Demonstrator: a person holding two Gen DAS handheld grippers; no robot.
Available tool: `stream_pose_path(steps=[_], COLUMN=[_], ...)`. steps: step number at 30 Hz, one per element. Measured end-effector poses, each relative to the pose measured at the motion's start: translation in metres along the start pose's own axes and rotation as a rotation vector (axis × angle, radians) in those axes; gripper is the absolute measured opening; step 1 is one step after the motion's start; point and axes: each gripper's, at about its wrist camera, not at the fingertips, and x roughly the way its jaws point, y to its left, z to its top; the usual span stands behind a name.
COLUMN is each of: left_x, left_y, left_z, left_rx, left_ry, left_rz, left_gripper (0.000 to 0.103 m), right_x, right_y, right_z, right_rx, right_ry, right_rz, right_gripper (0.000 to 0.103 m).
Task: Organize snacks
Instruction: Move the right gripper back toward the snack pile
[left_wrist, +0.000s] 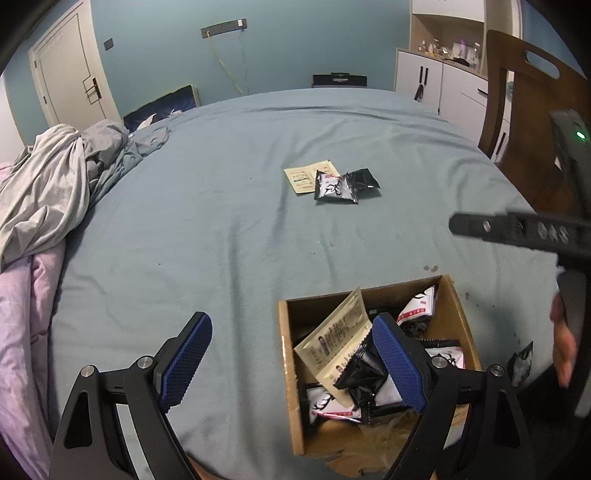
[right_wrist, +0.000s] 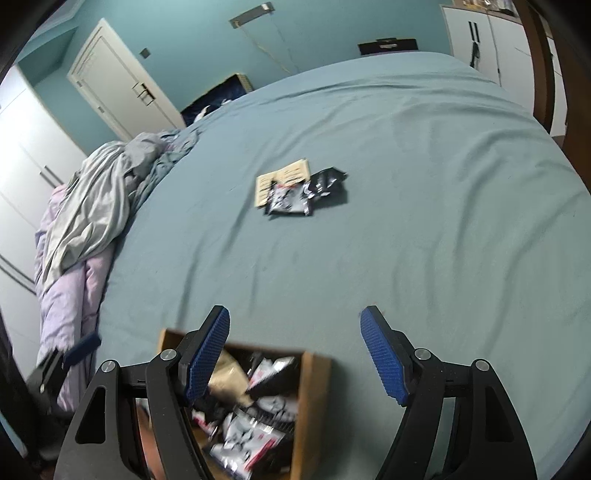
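Cardboard box (left_wrist: 373, 369) near the bed's front edge, at about 5 o'clock in the left wrist view, holding a heap of snack packets (left_wrist: 354, 369): beige sachets, black foil packs, white-and-black ones with a red strip

Judged well along, most of the stock boxed

Left over: a small cluster out toward 12 o'clock from the box, well apart from it, in the middle of the blue-grey bedsheet (left_wrist: 221, 229): a beige sachet (left_wrist: 308, 177), a white-and-black packet (left_wrist: 334, 188) overlapping its corner, a black foil packet (left_wrist: 364, 179) touching that at 3 o'clock

One more white-and-black pack (left_wrist: 522, 363) at the far 3 o'clock side past the box wall, partly hidden, so unclear whether on the sheet or off it

Left gripper (left_wrist: 295, 358) spread wide and empty, one blue pad over bare sheet, the other above the box's contents, nothing pinched between

Right gripper (right_wrist: 295, 354) likewise apart and carrying nothing, box at its 7 o'clock, loose cluster straight ahead at 12 o'clock; view slightly blurred

Probable next job: reach out to the cluster, pick up packet by packet, drop into the box

Crumpled grey and pink bedding (left_wrist: 48, 206) piled at 9 o'clock, wooden chair (left_wrist: 532, 110) at 2 o'clock, clear of the work
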Motion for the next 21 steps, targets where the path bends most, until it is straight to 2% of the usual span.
stream_pose_path(steps=[8, 14, 21], left_x=[0.011, 0.021, 0.039], left_y=[0.001, 0.008, 0.022], left_z=[0.009, 0.014, 0.019], left_rx=[-0.019, -0.047, -0.102], left_ry=[0.028, 0.061, 0.141], left_rz=[-0.036, -0.054, -0.078], left_gripper=[0.09, 0.09, 0.09], right_x=[0.041, 0.096, 0.168], right_y=[-0.015, -0.015, -0.011], right_z=[0.047, 0.085, 0.124], right_rx=[0.051, 0.074, 0.01], right_ry=[0.024, 0.064, 0.127], right_rz=[-0.042, -0.024, -0.032], right_gripper=[0.073, 0.073, 0.073])
